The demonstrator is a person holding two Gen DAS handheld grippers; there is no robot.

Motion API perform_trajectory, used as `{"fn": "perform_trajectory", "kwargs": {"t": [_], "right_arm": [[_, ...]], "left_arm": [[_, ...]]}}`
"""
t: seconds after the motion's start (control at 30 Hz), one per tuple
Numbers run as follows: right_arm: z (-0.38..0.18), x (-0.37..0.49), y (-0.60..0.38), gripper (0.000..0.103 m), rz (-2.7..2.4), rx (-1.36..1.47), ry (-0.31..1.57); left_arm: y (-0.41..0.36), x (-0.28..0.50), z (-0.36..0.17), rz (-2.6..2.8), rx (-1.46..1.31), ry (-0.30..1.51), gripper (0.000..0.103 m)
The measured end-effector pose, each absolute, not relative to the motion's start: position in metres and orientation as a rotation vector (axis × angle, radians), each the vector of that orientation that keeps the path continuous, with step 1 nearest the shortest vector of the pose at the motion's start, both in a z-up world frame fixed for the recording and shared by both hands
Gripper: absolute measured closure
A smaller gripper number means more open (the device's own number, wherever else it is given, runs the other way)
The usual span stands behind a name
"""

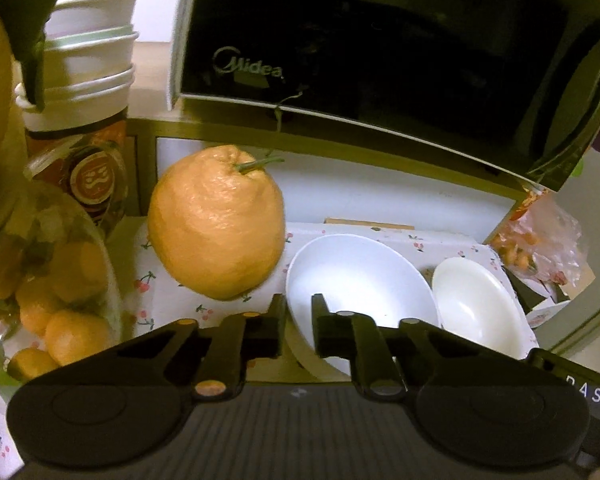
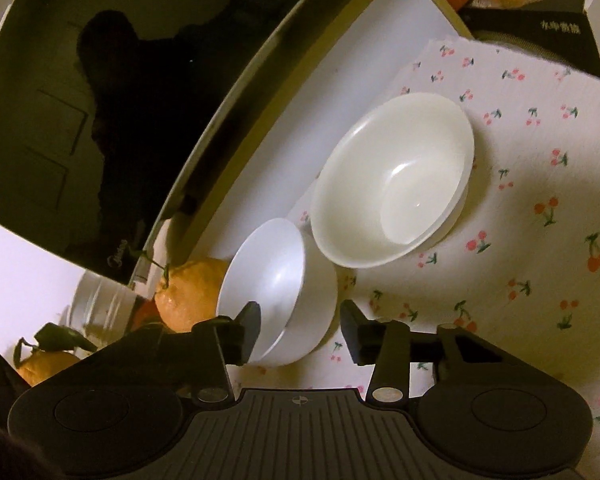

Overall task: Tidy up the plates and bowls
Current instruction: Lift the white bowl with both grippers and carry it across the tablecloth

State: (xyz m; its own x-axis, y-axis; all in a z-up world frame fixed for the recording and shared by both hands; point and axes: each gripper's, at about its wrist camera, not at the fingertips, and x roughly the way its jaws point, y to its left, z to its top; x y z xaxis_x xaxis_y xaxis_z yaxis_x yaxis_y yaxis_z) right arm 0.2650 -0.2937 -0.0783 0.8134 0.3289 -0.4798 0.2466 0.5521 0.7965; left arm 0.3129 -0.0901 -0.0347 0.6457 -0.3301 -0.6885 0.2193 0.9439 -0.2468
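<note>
A white bowl (image 1: 360, 276) stands on the cherry-print cloth beside a big orange citrus fruit. My left gripper (image 1: 299, 320) is shut on its near left rim, one finger inside and one outside. To its right sits a cream bowl (image 1: 476, 308). In the right wrist view the same white bowl (image 2: 276, 276) lies between the fingers of my right gripper (image 2: 300, 332). The left finger overlaps the rim and the right finger stands just off the outer wall, with a sliver of cloth showing between. Beyond it the cream bowl (image 2: 396, 176) seems to rest in a second dish.
A black microwave (image 1: 380, 40) overhangs the back. The citrus fruit (image 1: 216, 224) touches the white bowl's left side. Stacked white bowls (image 1: 92, 48) and a glass bowl of tangerines (image 1: 52, 280) crowd the left. A bag of fruit (image 1: 540, 236) and boxes (image 2: 540, 28) lie behind.
</note>
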Motion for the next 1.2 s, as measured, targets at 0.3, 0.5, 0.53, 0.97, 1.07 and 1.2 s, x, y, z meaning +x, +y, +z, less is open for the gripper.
{"fn": "perform_trajectory", "kwargs": {"t": [0.3, 0.5, 0.53, 0.97, 1.07, 1.2], "right_arm": [[-0.075, 0.263, -0.291, 0.083, 0.082, 0.999, 0.640], [-0.080, 0.264, -0.295, 0.077, 0.036, 1.020, 0.656], [-0.082, 0.265, -0.296, 0.077, 0.036, 1.031, 0.658], [-0.076, 0.265, -0.293, 0.081, 0.048, 1.001, 0.623], [-0.068, 0.261, -0.293, 0.081, 0.067, 0.993, 0.626], [-0.051, 0.251, -0.293, 0.081, 0.081, 0.952, 0.649]], "left_arm": [[-0.094, 0.308, -0.033, -0.308, -0.123, 0.807, 0.095], [-0.099, 0.314, -0.035, -0.281, -0.099, 0.816, 0.086], [-0.100, 0.316, -0.035, -0.285, -0.098, 0.812, 0.086], [-0.101, 0.311, -0.035, -0.294, -0.079, 0.790, 0.096], [-0.100, 0.303, -0.028, -0.289, -0.077, 0.777, 0.097], [-0.098, 0.288, -0.018, -0.277, -0.085, 0.783, 0.097]]}}
